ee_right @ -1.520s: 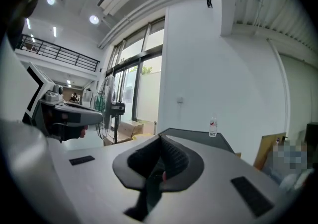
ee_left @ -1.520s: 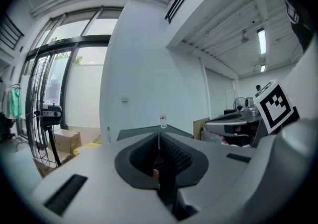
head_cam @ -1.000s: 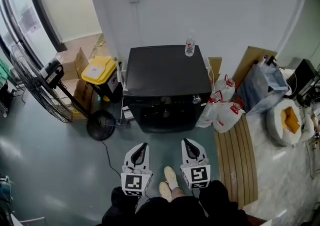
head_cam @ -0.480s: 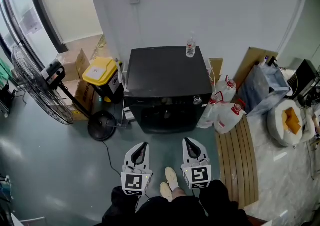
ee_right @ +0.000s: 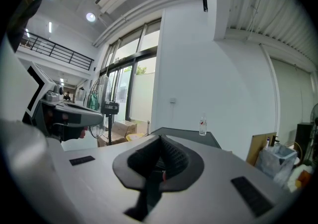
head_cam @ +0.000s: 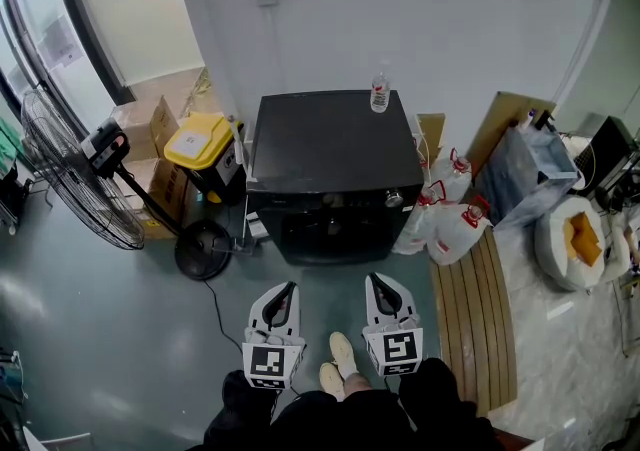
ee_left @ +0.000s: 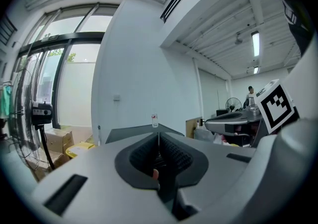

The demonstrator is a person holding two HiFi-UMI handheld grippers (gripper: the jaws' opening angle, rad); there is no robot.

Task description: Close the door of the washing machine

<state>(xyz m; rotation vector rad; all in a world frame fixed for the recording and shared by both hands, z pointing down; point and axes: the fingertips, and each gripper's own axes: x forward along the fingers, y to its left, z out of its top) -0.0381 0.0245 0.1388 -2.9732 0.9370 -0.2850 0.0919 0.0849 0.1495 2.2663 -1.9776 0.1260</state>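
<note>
Washer [head_cam: 335, 149] sat at 12 o'clock, its door [head_cam: 330, 231] facing me and looking about flush, hard to tell for sure. Left claw [head_cam: 288, 292] and right claw [head_cam: 373, 283] were both pressed together, empty, well short of it. I'd push flat on the door rather than jab with the tips.

washer [head_cam: 330, 144]: black box, flat matte top, upright, back against white wall [head_cam: 420, 9], sits square on grey floor [head_cam: 120, 339]. front turned toward bottom of head view. ctrl strip [head_cam: 330, 201] runs along top of front w/ one silver knob [head_cam: 393, 199] at its right end. door [head_cam: 328, 231]: dark glossy panel under the strip, takes most of front. reads flush w/ the front, nothing swung out, so looks shut. view is steep, can't tell if latched.
</note>
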